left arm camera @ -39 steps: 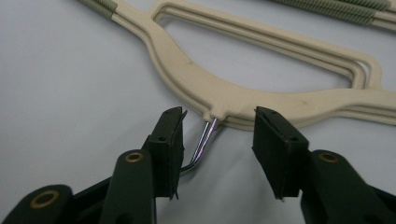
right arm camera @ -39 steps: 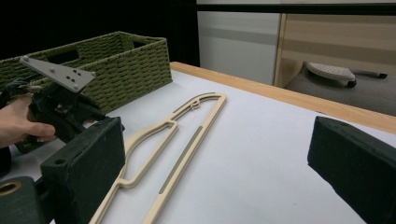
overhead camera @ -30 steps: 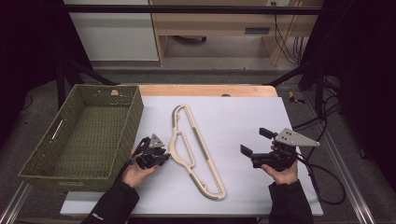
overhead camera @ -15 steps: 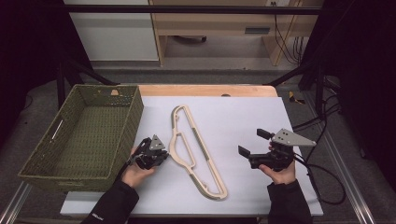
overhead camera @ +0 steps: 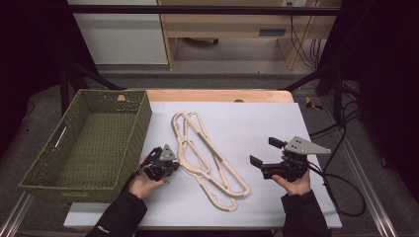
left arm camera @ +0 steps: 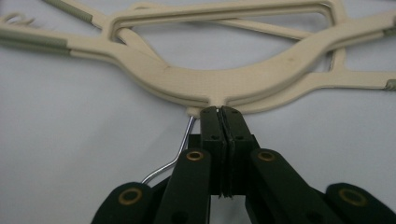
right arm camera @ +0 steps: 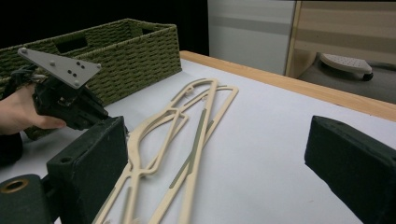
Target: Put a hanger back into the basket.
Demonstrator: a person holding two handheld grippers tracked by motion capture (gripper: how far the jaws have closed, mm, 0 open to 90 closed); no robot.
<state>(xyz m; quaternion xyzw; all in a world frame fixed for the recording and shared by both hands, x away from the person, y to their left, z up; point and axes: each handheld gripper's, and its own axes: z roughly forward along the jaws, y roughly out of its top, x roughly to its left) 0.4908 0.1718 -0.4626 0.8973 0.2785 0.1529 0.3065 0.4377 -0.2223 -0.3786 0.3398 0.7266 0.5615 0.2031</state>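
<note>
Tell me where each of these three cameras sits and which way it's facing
High view: above the person's side, looking forward and down on table; both hands show.
Left gripper view: on left gripper, along shut jaws at hangers.
Right gripper view: on right gripper, facing basket; left hand shows.
All share the hangers.

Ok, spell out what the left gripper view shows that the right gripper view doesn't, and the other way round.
Left gripper view: a close look at the left gripper, jaws pressed together at the neck of the cream hangers, with a bent metal hook wire beside them.
Right gripper view: the right gripper with jaws wide apart, the green woven basket, the hand around the left gripper, and the wooden table edge.
Both: the stacked hangers on the white table top.
</note>
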